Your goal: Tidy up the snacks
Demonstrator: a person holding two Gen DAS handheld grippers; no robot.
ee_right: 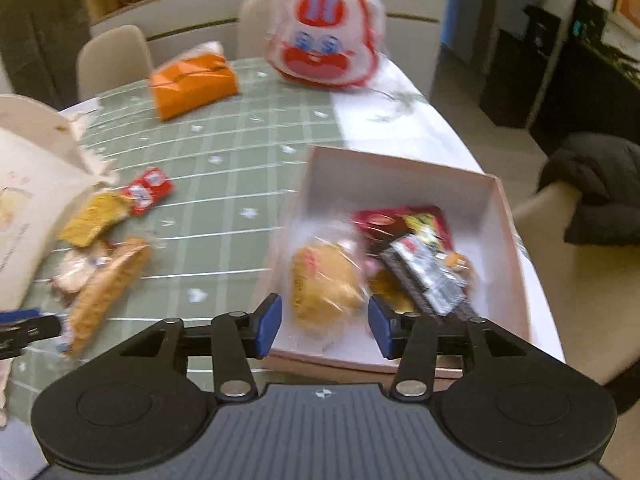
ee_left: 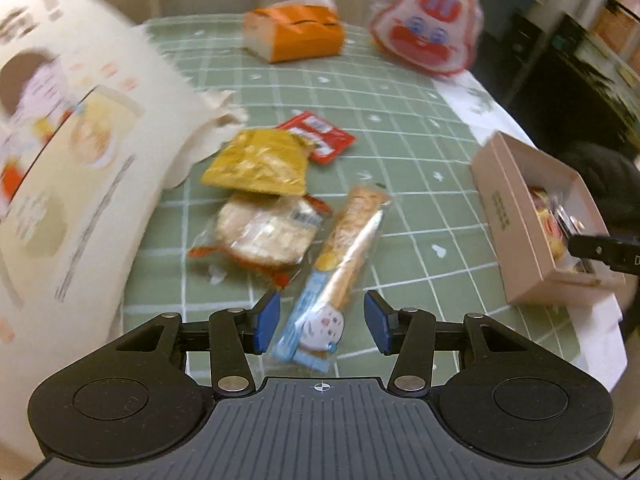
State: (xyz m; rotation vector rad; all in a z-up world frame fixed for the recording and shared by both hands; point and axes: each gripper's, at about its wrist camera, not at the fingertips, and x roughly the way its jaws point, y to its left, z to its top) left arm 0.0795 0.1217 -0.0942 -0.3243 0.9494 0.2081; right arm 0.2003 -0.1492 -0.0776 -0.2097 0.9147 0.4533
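Our left gripper [ee_left: 322, 322] was spread wide, its blue pads [ee_left: 267, 322] on either side of the near end of a long blue-and-orange snack stick [ee_left: 343, 264] without touching it. That stick lay flat on the green checked tablecloth [ee_left: 408, 128], pointing away from us. Just left of it sat a clear packet of pale round crackers [ee_left: 264, 236], partly under a yellow packet [ee_left: 258, 162], and behind that a small red packet [ee_left: 320, 136]. A large cream bag [ee_left: 68, 148] with printed pictures filled the left of the view, its torn mouth next to the yellow packet. Farther back on the table were an orange pack [ee_left: 296, 32] and a red-and-white bunny-face bag [ee_left: 428, 20], well apart from the pile.

Our right gripper [ee_right: 324, 326] was also released, holding nothing, jaws wide above the near part of the pink cardboard box [ee_right: 400, 172] at the table's right edge. Seen between the pads [ee_right: 269, 326], a round golden cake in clear wrap [ee_right: 324, 288] lay in the box; motion blur kept us from telling whether it rested on the bottom. Beside it in the box were a dark red packet [ee_right: 396, 220] and a black-and-silver bar [ee_right: 428, 284]. A dark jacket [ee_right: 600, 184] hung over a chair to the right.
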